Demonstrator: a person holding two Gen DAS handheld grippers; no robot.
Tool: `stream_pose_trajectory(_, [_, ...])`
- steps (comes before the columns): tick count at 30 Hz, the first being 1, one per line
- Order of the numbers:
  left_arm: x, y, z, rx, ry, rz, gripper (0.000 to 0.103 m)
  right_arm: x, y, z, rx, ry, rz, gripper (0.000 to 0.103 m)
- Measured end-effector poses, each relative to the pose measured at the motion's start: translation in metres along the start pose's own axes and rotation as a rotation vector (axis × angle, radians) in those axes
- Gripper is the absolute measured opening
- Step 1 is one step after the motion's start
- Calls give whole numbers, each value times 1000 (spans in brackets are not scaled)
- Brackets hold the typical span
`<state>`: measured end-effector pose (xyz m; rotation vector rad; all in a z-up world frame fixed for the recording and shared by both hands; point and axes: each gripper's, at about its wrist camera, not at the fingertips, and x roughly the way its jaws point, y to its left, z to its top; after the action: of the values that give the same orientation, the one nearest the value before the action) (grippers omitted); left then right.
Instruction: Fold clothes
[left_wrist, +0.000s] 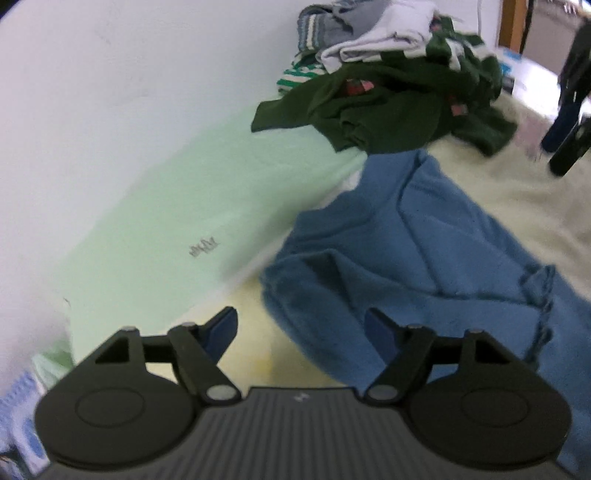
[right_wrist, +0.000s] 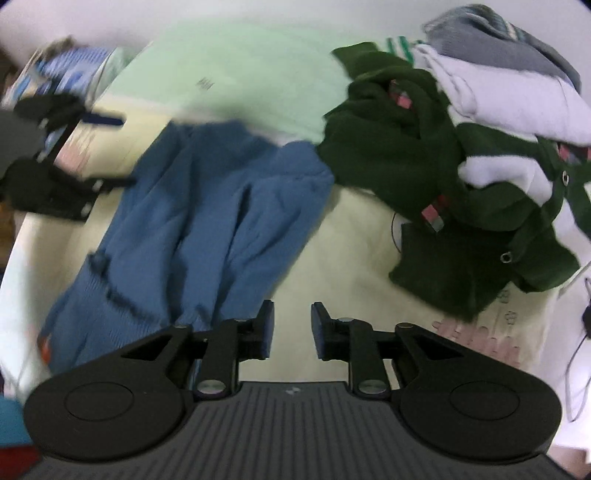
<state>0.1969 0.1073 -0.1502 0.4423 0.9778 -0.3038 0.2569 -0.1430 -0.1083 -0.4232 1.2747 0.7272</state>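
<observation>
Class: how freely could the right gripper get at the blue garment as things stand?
Probably freely. The right gripper hangs over bare cream bedding, jaws apart and empty, with the blue garment spread flat just beside it. Nothing lies on top of it; the dark green clothes sit apart.

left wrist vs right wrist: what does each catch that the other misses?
Left wrist only: a doorway with brown frame and a dark-clothed person at far right.
Right wrist only: the left gripper seen from outside, plus a black cable at the right edge.
Both: blue garment spread out, dark green garment, mint sheet, neither gripper holding cloth.
</observation>
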Motion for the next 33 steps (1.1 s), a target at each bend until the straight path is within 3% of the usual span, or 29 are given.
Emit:
stream_pose_trajectory(5, [8,6,-12,-54,11,20,80,6,-8,-2,76,-114,59,40])
stream_pose_trajectory(13, [36,15,-29,-204,-3,21,87,60,-32,-5,275,-283,130,41])
stream_pose_trajectory(20, [53,27,-24,-286,-23,-26,89,87,-39,4,286,-356,181,44])
stream_pose_trajectory(24, [62,33,-21,-307,-33,-42,98,90,-42,2,283,-407,186,45])
stream_pose_trajectory(31, [68,36,-20,-349,-59,-78,98,89,-45,-5,305,-440,174,49])
stream_pose_trajectory(33, [63,35,-21,-334,-65,-76,90,85,-44,-6,328,-440,160,48])
